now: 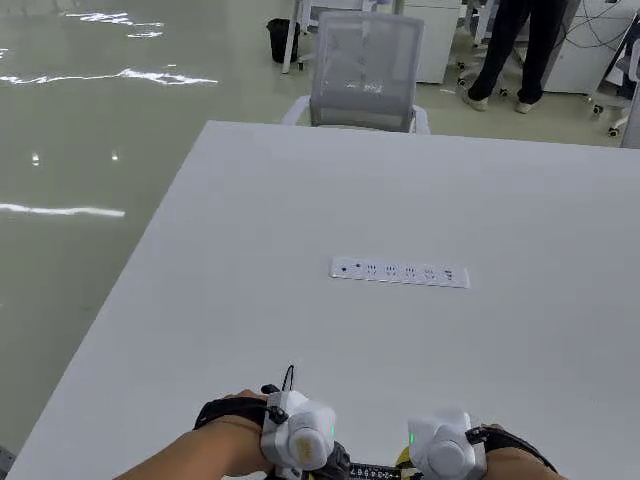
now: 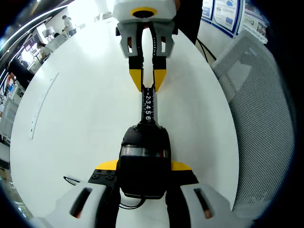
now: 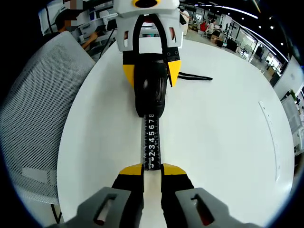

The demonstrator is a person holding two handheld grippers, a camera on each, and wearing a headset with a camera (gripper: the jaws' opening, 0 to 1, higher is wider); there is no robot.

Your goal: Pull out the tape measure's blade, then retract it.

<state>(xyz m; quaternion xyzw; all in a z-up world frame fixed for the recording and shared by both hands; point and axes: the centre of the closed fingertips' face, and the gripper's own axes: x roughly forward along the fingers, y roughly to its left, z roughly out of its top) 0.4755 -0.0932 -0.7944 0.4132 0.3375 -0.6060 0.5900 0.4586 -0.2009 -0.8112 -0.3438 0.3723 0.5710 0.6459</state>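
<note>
Tape measure: one, clenched in left gripper jaws; right gripper jaws pinch blade.

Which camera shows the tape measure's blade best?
The right gripper view: the blade runs up its middle, numerals readable, to the black case. The left gripper view shows a shorter stretch beyond the case; the head view catches a sliver at the bottom edge.
</note>
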